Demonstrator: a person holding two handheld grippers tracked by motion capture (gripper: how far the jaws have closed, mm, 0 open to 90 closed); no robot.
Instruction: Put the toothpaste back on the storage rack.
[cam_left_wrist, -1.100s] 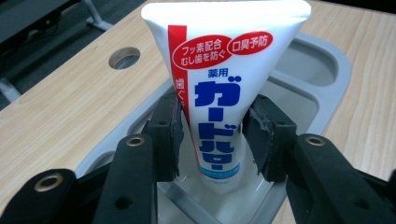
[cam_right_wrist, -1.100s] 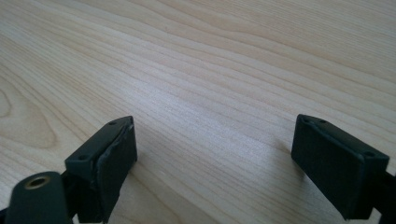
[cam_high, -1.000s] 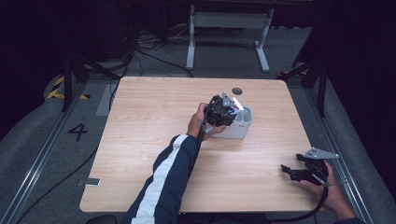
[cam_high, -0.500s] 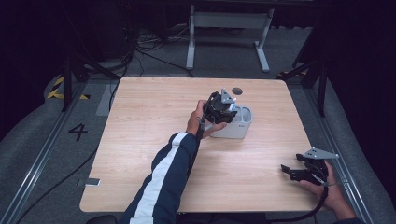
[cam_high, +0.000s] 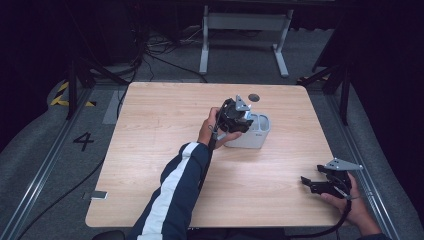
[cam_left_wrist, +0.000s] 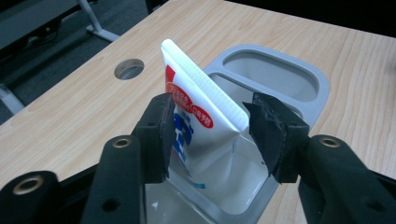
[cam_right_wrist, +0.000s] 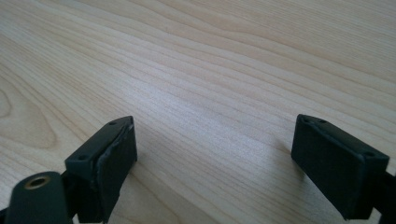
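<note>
the left tongs (cam_left_wrist: 208, 135), jaws just opening, stood spread around the toothpaste tube (cam_left_wrist: 201, 121) upright in the grey holder (cam_left_wrist: 299, 79) toward the desk's (cam_high: 165, 125) far edge; the right tongs (cam_right_wrist: 215, 158) stood spread near its right near corner.

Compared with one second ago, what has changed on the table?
The left gripper has just been opening its jaws over the grey holder. The toothpaste tube stands in the near compartment between the jaws, the right pad now clear of it. The hand barely moved. The right gripper, open near the table's edge, stayed as it was.
</note>
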